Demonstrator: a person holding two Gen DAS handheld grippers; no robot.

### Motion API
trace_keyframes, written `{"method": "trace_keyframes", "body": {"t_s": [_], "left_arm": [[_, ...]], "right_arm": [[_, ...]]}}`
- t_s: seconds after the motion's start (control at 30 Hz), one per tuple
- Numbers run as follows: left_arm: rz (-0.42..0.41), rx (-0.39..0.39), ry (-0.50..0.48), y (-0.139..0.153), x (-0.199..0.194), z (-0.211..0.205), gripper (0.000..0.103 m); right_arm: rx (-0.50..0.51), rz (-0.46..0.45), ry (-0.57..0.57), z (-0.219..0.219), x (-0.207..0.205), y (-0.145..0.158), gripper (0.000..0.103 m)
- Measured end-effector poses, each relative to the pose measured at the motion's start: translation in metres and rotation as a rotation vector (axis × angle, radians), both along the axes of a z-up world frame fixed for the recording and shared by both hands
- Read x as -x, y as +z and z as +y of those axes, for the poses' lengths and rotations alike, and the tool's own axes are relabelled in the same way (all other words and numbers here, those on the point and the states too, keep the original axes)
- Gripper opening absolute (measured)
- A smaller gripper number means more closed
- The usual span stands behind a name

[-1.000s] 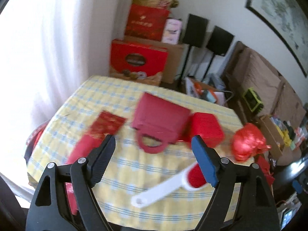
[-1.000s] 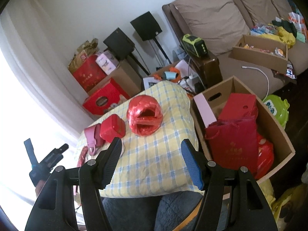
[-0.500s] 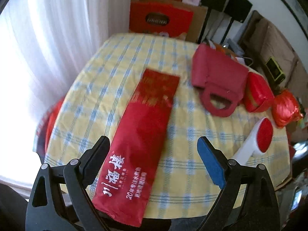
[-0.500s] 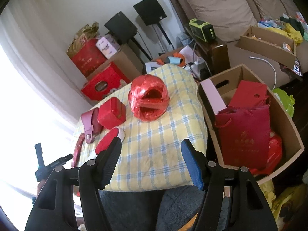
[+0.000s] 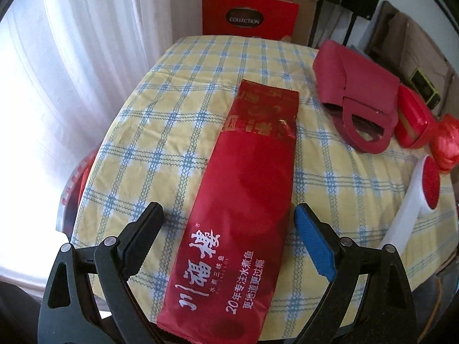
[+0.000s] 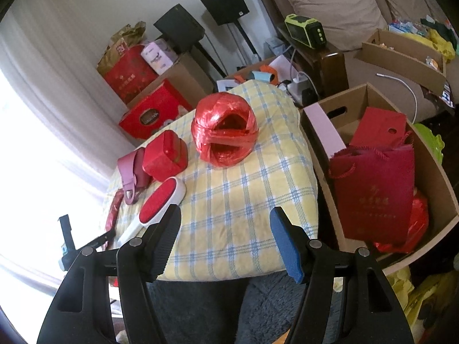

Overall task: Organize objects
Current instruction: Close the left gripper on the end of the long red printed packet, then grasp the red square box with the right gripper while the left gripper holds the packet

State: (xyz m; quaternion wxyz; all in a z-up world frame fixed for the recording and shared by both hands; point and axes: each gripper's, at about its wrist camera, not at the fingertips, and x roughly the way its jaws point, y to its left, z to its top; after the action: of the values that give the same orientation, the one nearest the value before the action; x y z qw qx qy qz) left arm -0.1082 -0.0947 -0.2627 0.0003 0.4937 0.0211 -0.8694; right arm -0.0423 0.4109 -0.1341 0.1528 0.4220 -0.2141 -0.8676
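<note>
left gripper [image 5: 229, 229] is standing with its jaws wide apart, straddling the long red packet [image 5: 243, 200] – one finger on each side, neither pad touching it. the packet is lying flat on the yellow-and-blue checked tablecloth [image 5: 172, 114], running lengthwise away from the gripper, its near end hanging just over the table edge below the fingers. it is looking glossy, deep red, with white chinese characters printed near the gripper end and a darker patterned gold-flecked band toward the far end; the film is lightly creased.

ahead and to the right of the left gripper: a dark red bag with a loop handle [image 5: 355, 86], a red box [image 5: 413, 120] touching it, and a white brush with a red pad [image 5: 413, 200] lying nearest the right finger.

right gripper [image 6: 225, 242] is hovering with its jaws apart and nothing between them. straight ahead of it a ball of red plastic twine [image 6: 225, 132] is sitting on the cloth; the brush is lying just beyond its left finger. to its right, beside the table, a cardboard box [image 6: 439, 177] is holding a red paper bag [image 6: 375, 192] – standing upright inside.
</note>
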Motion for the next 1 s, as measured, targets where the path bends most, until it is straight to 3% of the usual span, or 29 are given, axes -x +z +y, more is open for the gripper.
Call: {"method": "trace_keyframes", "body": {"t_s": [0.23, 0.27, 0.3, 0.37, 0.53, 0.67, 1.0], "left_arm": [[0.034, 0.0, -0.013, -0.002, 0.002, -0.001, 0.092], [0.038, 0.001, -0.018, -0.001, 0.002, -0.001, 0.084], [0.045, 0.001, -0.02, 0.0, 0.001, -0.001, 0.07], [0.065, 0.009, 0.013, 0.003, 0.002, -0.002, 0.055], [0.082, 0.012, 0.059, 0.002, 0.003, -0.003, 0.04], [0.084, 0.013, 0.075, 0.003, 0.005, -0.003, 0.028], [0.139, -0.068, 0.083, 0.023, 0.006, 0.001, 0.023]], "right_arm": [[0.0, -0.018, 0.004, -0.003, 0.002, -0.006, 0.066], [0.001, -0.02, 0.004, -0.002, 0.002, -0.007, 0.066], [0.003, -0.022, 0.003, -0.002, 0.002, -0.008, 0.066], [0.005, -0.022, 0.002, -0.002, 0.002, -0.008, 0.066], [0.042, -0.019, 0.0, 0.002, -0.001, -0.003, 0.066], [0.013, 0.019, 0.018, -0.007, -0.005, 0.011, 0.067], [-0.088, 0.03, 0.125, -0.067, 0.005, 0.004, 0.068]]}}
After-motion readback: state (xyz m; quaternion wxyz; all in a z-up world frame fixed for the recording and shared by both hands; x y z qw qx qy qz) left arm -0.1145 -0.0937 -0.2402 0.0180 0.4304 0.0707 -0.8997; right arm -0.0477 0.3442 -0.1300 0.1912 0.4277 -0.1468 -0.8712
